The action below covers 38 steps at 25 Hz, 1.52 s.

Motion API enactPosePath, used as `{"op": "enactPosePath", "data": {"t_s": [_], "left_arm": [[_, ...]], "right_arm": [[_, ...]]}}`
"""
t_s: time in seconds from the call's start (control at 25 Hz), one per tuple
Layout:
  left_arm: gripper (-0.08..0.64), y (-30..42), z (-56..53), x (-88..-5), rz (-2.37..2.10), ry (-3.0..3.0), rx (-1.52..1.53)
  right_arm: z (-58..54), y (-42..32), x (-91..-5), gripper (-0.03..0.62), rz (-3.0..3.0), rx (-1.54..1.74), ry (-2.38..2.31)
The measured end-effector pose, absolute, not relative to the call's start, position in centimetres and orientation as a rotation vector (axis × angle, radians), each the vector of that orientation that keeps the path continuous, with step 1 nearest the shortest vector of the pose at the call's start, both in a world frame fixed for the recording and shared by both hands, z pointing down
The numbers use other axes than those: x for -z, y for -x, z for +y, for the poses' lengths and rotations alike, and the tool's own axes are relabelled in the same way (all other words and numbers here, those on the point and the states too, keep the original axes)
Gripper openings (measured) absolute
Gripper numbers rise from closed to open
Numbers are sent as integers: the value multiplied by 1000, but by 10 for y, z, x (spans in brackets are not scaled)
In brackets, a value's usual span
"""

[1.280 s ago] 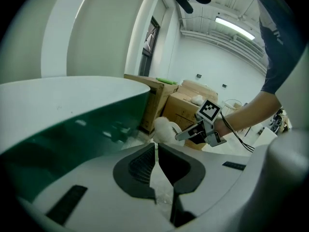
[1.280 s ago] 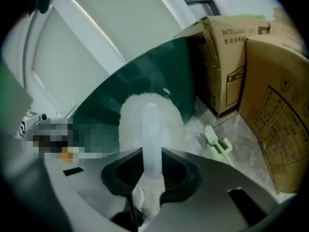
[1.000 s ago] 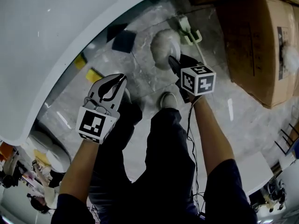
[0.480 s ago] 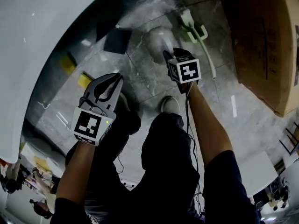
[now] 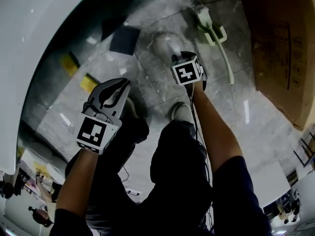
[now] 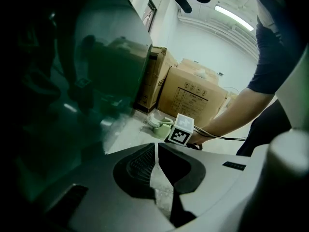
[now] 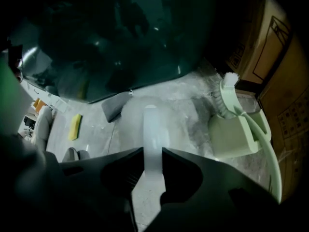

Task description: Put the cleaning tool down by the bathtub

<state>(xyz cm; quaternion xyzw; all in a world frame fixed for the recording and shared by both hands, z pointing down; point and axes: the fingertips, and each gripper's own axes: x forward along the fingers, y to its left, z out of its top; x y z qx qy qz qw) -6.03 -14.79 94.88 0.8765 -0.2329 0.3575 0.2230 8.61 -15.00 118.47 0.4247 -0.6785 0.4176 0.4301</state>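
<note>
the job is close to its end but not finished. the right tool (image 7: 152, 151) is clenched on the pale handle of the cleaning tool (image 7: 150, 122), both jaws pressing its sides. the tool's rounded white head hangs low over the marble floor (image 5: 147, 82), near the curved wall of the bathtub (image 5: 44, 28). i can't tell whether the head touches the floor yet. what's left, i judge, is to rest it on the floor and let the jaws go. the left tool (image 6: 155, 146) is closed on nothing, its tips together, and takes no part.

the right gripper view is the only one that shows the grip itself. in the head view the marker cube (image 5: 187, 73) covers it. that view also puts a pale green brush stand (image 7: 231, 129) just beside the white head, on the side away from the tub. the head view gives the layout: a dark pad (image 5: 123, 39) and a yellow sponge (image 5: 89, 82) lie along the tub's foot, and cardboard boxes (image 5: 280, 38) stand at the floor's far right edge. the left gripper view shows the person's right arm reaching low towards the brush stand, with the boxes behind it.
</note>
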Motion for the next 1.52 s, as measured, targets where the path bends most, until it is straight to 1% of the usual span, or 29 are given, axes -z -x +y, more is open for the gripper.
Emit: {"op": "enactPosePath", "data": {"t_s": [0.36,0.4,0.48,0.68,1.04,1.52], "left_arm": [[43,68,-156,-956,-657,-2410,-984],[43,69,-156,-955,-654,-2410,-987],[43,68,-156,-951,-648,-2411,-987],[43,66,-156,-935,-638,-2407,-982],[43,63,-147,-879,-639,-2405,-961],[43,66,-158,-767,-708,-2451,-901]], "right_arm": [[-151,-76,-1205,94,-1670,-1013,-1074],[-150,-74,-1205,103,-1672,-1016,-1072],[-147,-72,-1202,175,-1679,-1024,-1070],[-143,-72,-1180,196,-1705,-1020,-1076],[-140,-82,-1093,198,-1761,-951,-1075],[-153,-72,-939,195,-1872,-938,-1109]]}}
